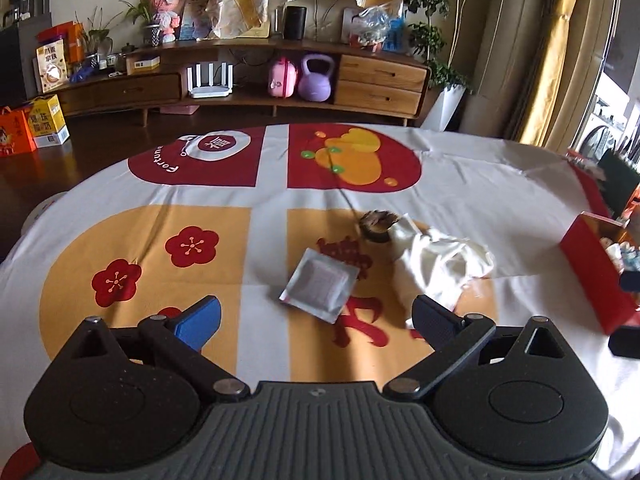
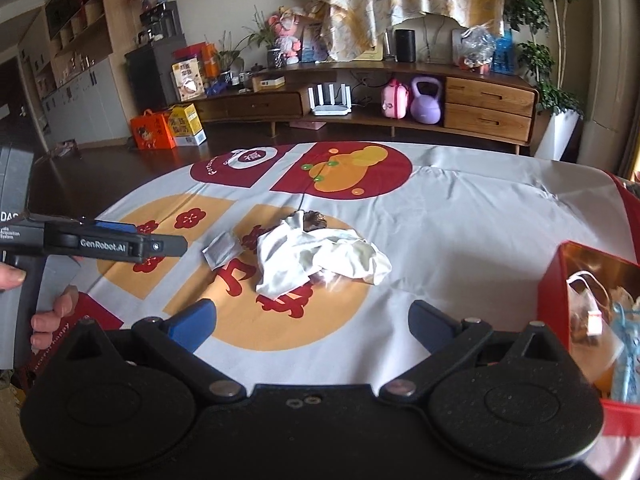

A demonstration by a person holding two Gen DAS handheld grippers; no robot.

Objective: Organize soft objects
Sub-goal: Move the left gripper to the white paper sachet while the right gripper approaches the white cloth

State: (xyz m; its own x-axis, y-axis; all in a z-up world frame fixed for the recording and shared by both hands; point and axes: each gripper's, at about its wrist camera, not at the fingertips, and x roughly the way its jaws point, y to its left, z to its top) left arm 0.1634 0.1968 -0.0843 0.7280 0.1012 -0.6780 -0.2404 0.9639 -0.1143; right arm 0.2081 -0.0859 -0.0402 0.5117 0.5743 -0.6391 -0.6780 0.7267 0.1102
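I see a patterned tablecloth (image 1: 200, 208) before a wooden sideboard (image 1: 280, 80). White cloth (image 1: 440, 258) lies mid-table, silver packet (image 1: 318, 280) just beside it. Left gripper (image 1: 316, 316) and right gripper (image 2: 312, 324) gape wide, empty.

Red box (image 1: 592, 268) cut off right.

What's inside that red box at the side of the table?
The red box holds a clear bag with white handles and something pale blue. Its far end runs out of view, and anything beneath is covered.
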